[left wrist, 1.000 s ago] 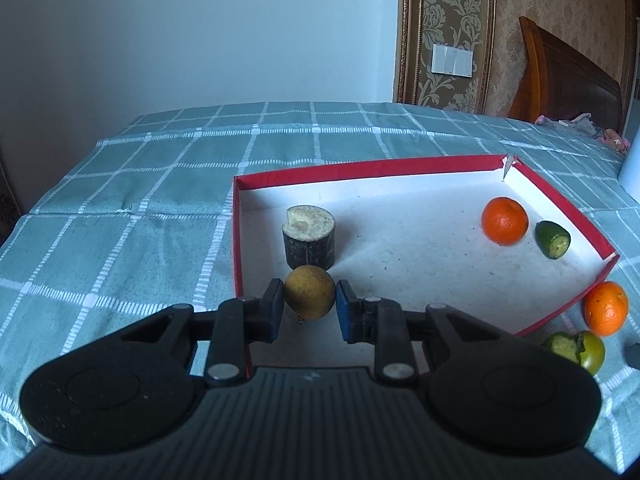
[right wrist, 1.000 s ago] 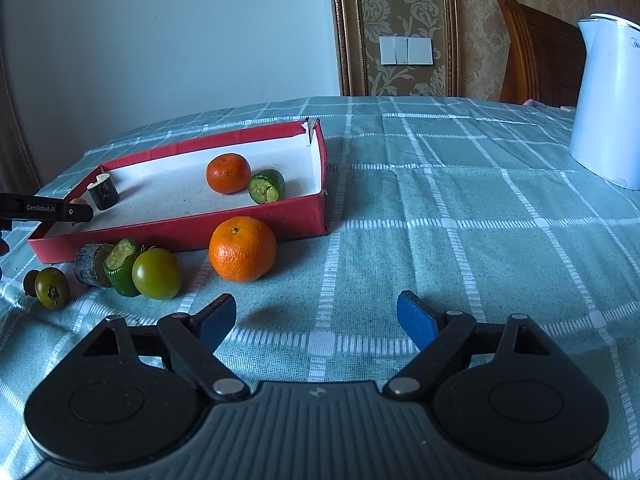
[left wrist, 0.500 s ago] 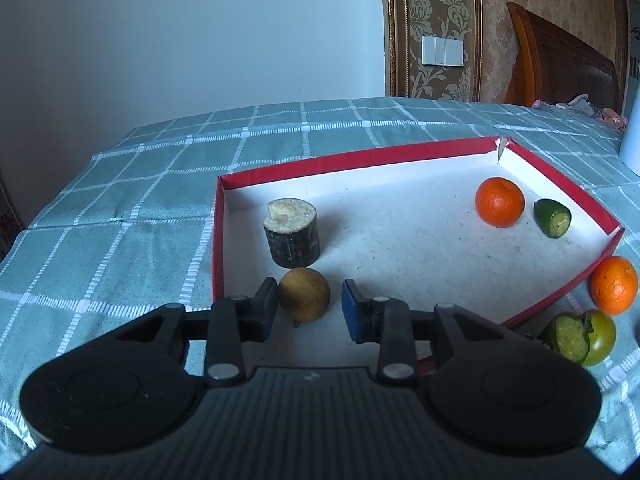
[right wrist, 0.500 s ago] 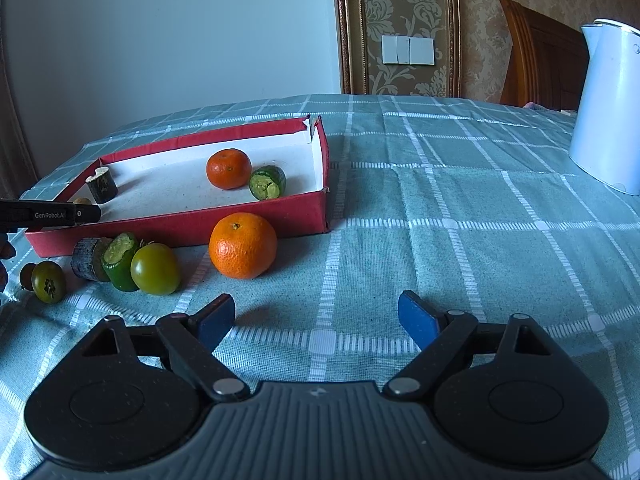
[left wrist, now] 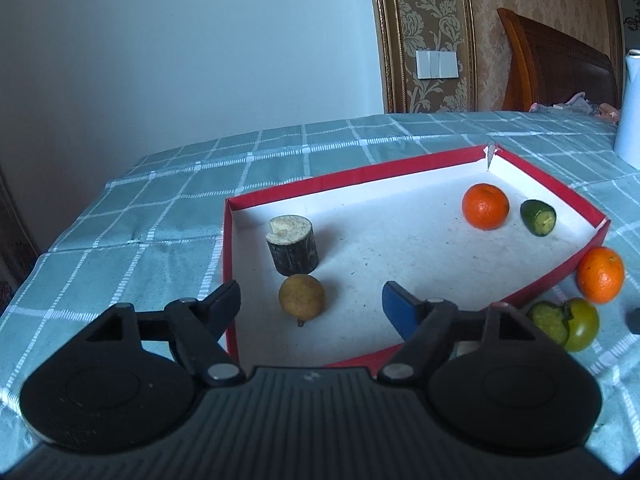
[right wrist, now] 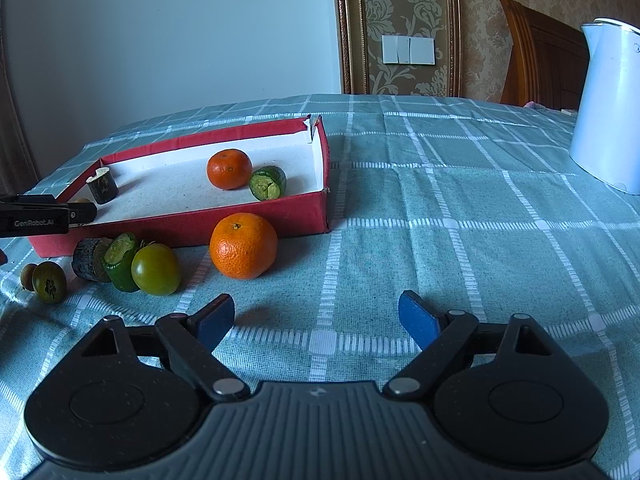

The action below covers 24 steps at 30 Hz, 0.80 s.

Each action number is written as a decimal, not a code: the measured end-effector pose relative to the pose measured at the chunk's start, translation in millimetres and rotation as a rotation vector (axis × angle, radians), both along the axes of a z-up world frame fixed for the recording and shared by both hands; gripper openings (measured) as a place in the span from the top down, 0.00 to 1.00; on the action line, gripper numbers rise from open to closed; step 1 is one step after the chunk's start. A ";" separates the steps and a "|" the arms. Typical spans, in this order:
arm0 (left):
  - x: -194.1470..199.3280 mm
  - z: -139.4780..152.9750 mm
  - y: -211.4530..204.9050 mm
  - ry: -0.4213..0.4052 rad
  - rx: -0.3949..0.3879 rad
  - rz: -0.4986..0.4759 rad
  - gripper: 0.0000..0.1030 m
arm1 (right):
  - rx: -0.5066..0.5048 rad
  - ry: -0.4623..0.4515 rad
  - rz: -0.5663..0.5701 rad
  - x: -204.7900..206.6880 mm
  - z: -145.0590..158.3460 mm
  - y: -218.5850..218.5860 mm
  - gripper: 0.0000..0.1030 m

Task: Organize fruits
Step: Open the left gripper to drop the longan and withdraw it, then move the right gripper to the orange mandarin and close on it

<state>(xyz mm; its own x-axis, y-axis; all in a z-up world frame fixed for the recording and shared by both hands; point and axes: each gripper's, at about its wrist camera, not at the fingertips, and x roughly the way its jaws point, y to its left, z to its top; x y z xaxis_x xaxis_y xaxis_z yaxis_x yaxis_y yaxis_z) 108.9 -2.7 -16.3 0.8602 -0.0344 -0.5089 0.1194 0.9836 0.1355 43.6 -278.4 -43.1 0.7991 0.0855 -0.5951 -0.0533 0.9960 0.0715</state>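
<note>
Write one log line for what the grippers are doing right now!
left gripper: open, brown fruit in red tray | right gripper: open, empty

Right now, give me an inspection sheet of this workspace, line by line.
Surface: teal checked tablecloth, wrinkled at the near left.
Job's things: red tray holds an orange, a cut green piece, a dark stub and a brown round fruit. Outside it: a second orange, a green tomato, a green piece, a dark stub, two small fruits.
Clutter: white kettle.
Grippers: left gripper open, around the brown fruit without touching; right gripper open, empty.
Cables: nothing seen.
Surroundings: wall switch, wooden headboard.
</note>
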 end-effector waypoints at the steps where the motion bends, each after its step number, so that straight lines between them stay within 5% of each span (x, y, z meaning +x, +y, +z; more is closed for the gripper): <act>1: -4.1 2.1 1.0 -0.008 0.001 0.004 0.24 | 0.000 0.000 0.000 0.1 0.0 0.2 0.13; 10: -37.7 20.5 11.1 -0.091 0.008 0.029 0.16 | -0.001 0.000 0.000 0.1 0.2 0.6 0.13; 24: -98.2 3.2 51.3 -0.011 -0.091 0.025 0.09 | 0.008 -0.011 0.002 -1.4 1.1 0.3 0.13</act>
